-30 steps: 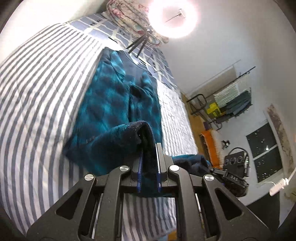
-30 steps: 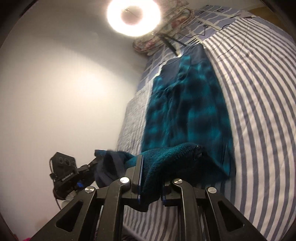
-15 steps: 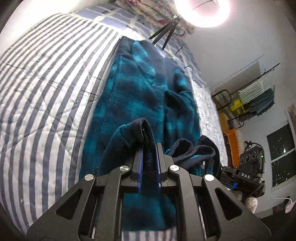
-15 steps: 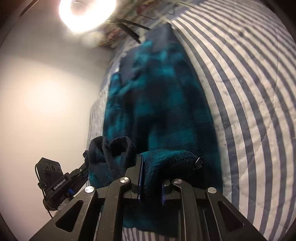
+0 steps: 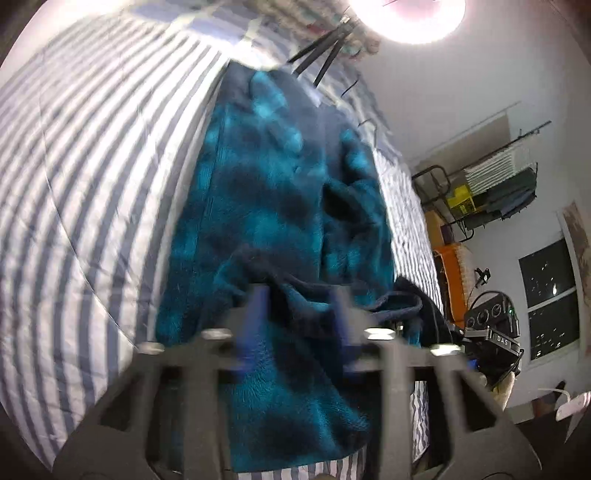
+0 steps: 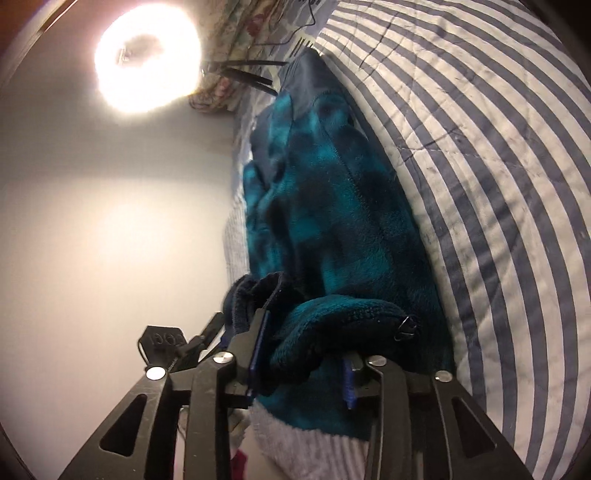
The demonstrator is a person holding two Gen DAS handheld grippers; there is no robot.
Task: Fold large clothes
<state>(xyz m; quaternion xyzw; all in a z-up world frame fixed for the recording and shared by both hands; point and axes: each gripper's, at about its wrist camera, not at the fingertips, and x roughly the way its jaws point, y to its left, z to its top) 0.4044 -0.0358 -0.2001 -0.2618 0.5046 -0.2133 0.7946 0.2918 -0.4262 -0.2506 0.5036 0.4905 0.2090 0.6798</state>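
Both grippers have their jaws spread. Left gripper (image 5: 299,306) is blurred, with teal fleece garment (image 5: 280,206) bunched between its parted fingers; right gripper (image 6: 303,350) likewise has a thick fold of fleece lying loosely between its fingers (whether any pad touches it, I cannot tell). That garment stretches lengthwise along one edge of the striped bed quilt (image 5: 92,155). At the bed's far end, a ring light (image 6: 147,59) on tripod legs (image 5: 321,48) stands by a floral pillow (image 6: 236,22). Off the bed's side, a clothes rack (image 5: 495,184) stands against the wall.
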